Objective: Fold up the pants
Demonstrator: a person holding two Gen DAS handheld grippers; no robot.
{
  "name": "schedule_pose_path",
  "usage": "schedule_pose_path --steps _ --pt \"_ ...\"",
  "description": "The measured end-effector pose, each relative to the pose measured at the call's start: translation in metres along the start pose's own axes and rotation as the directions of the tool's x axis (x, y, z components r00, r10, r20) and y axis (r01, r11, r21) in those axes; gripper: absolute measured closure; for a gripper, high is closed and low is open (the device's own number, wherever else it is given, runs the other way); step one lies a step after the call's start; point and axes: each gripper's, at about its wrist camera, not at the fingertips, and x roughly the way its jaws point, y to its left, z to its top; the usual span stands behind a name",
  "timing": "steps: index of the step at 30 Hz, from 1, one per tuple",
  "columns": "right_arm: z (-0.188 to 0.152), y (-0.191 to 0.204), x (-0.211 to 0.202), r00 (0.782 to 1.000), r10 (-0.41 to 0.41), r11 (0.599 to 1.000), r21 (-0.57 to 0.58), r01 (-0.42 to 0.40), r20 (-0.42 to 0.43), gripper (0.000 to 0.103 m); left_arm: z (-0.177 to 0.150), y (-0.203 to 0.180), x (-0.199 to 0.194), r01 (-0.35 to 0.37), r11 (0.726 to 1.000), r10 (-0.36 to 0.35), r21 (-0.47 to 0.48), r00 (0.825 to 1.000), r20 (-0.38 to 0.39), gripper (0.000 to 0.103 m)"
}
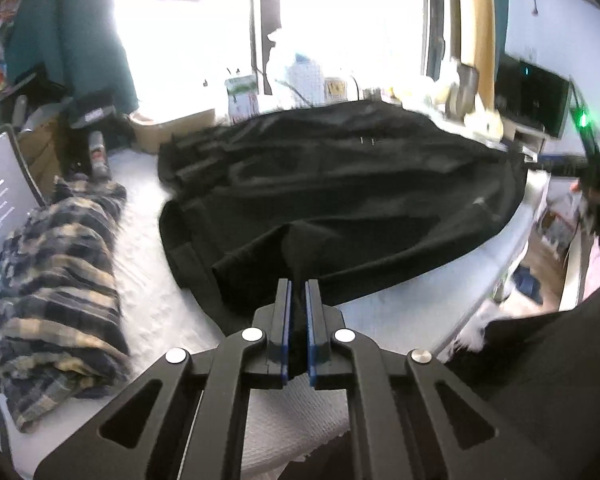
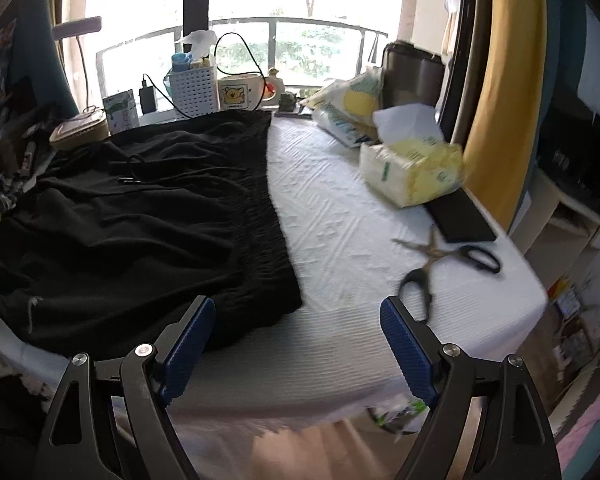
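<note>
Left wrist view: left gripper (image 1: pixel 298 292) has its blue-padded fingers (image 1: pixel 285 312) nearly closed w/ only a narrow gap, pinching a bunched fold of the black fabric pants (image 1: pixel 340 184) between them. The pinched cloth rises in a small peak at 12 o'clock from the tips. Tool points fwd and slightly down over the white textured table cover (image 1: pixel 148 300). Pants spread wide across the cover from 10 to 2 o'clock, blurred; far edge reaches the clutter by the window. A rolled navy-and-tan plaid cloth (image 1: pixel 60 292) lies at 9 o'clock, apart from the pants, w/ a lit laptop screen (image 1: pixel 0 200) just beyond it at the frame edge.

Right wrist view: right gripper (image 2: pixel 296 336) is spread wide, nothing between the pads, touching nothing that I can see. It hovers above the near edge of the cover, pointing fwd. Left-hand pad sits over the pants' near corner; contact can't be told. Pants fill the 9 to 12 o'clock area, elastic waistband edge running toward 12. Black-handled scissors (image 2: pixel 444 264) lie at 2 o'clock, apart from the pants. Yellow-and-white plastic tissue pack (image 2: pixel 412 168) sits farther at 1 o'clock, a flat black slab (image 2: pixel 460 216) just beside it. A white perforated plastic basket (image 2: pixel 194 90) stands at 11 o'clock by the window.
</note>
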Motion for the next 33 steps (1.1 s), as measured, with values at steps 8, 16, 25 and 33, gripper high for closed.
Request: schedule_pose_path --steps 8,16,25,33 --pt "-0.019 0.031 0.011 0.998 -0.051 0.967 -0.25 0.055 0.021 0.017 0.025 0.005 -0.012 0.014 0.999 -0.013 -0.03 0.999 0.043 0.098" --pt "-0.025 0.038 0.0 0.996 -0.056 0.924 -0.375 0.077 0.067 0.017 0.051 0.02 -0.012 -0.008 0.995 0.017 -0.096 0.996 0.091 0.098" --pt "-0.018 0.067 0.012 0.992 -0.038 0.893 -0.441 0.086 0.116 0.017 0.066 0.042 -0.014 -0.013 0.986 0.029 -0.163 0.995 0.091 0.098" --pt "-0.005 0.086 0.027 0.983 -0.019 0.864 -0.492 0.108 0.181 0.017 0.05 0.044 -0.007 -0.011 0.993 0.014 -0.118 1.0 0.027 0.098"
